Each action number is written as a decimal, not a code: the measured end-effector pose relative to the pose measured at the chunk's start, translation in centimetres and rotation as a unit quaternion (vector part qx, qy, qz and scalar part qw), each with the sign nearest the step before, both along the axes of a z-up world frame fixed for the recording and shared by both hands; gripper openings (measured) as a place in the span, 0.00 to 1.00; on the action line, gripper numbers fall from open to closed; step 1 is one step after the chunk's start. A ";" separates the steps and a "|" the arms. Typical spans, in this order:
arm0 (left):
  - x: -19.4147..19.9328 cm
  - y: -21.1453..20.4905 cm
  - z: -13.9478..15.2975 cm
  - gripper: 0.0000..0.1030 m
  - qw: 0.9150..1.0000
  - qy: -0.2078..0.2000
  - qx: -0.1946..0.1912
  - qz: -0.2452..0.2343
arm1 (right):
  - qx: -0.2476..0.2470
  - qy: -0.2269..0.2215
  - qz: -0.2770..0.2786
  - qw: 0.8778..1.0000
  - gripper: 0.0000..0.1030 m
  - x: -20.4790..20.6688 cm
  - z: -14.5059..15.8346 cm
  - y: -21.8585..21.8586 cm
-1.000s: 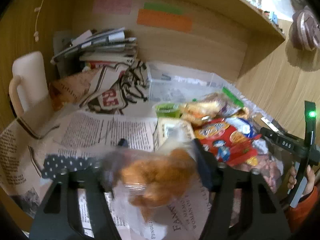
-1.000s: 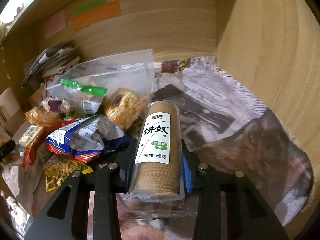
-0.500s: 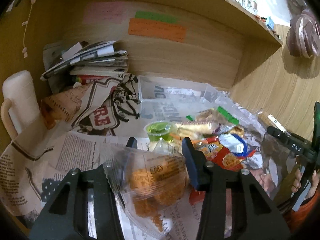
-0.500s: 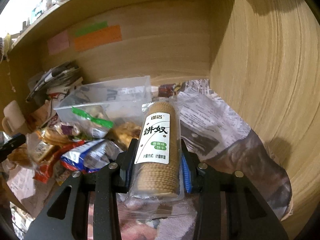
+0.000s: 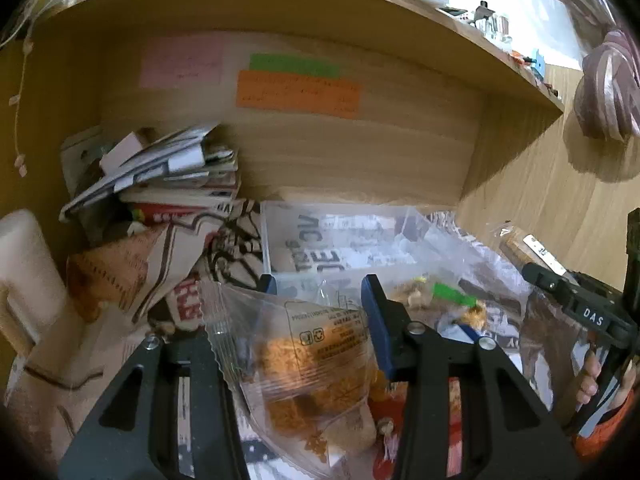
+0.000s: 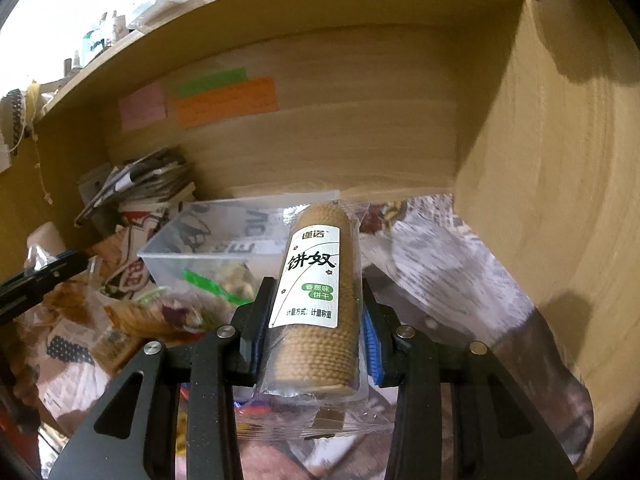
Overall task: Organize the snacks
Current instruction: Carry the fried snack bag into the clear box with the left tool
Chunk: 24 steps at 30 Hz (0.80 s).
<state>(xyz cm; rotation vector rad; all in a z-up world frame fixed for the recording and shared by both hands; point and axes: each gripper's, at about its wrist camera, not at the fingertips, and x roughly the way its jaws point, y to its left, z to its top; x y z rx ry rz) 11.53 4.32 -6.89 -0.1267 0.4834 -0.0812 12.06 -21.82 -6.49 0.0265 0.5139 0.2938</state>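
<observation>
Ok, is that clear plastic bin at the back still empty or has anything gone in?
Looks empty: through the clear plastic bin only newsprint shows. The snack pile sits in front of it.

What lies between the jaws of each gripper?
Left wrist view: a clear bag of orange snacks sits in the left gripper, whose jaws are closing. Right wrist view: the right gripper clamps a biscuit roll.

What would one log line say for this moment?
left gripper: jaws closing on clear snack bag | right gripper: shut on cracker roll | clear bin: ahead
</observation>
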 end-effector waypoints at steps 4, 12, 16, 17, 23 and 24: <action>1.4 -0.1 1.2 0.42 1.000 -0.010 0.005 -0.006 | 0.001 -0.006 0.008 1.000 0.34 0.8 0.7 0.8; 4.5 -0.2 3.0 0.29 0.999 -0.022 0.012 -0.022 | -0.002 -0.009 0.023 1.000 0.34 3.0 1.5 2.3; 6.6 -0.2 3.3 0.20 0.999 -0.009 -0.003 -0.034 | -0.004 -0.004 0.032 0.999 0.34 4.1 1.4 3.0; 7.3 -0.2 3.3 0.20 0.999 -0.006 -0.003 -0.034 | -0.005 -0.004 0.033 0.999 0.34 4.4 1.4 3.2; 8.9 -0.4 2.6 0.21 0.999 0.010 0.011 -0.036 | -0.015 0.007 0.042 0.999 0.34 6.1 1.1 4.2; 8.8 -0.3 2.5 0.21 0.999 0.011 0.014 -0.034 | -0.016 0.009 0.044 0.999 0.34 6.3 1.0 4.3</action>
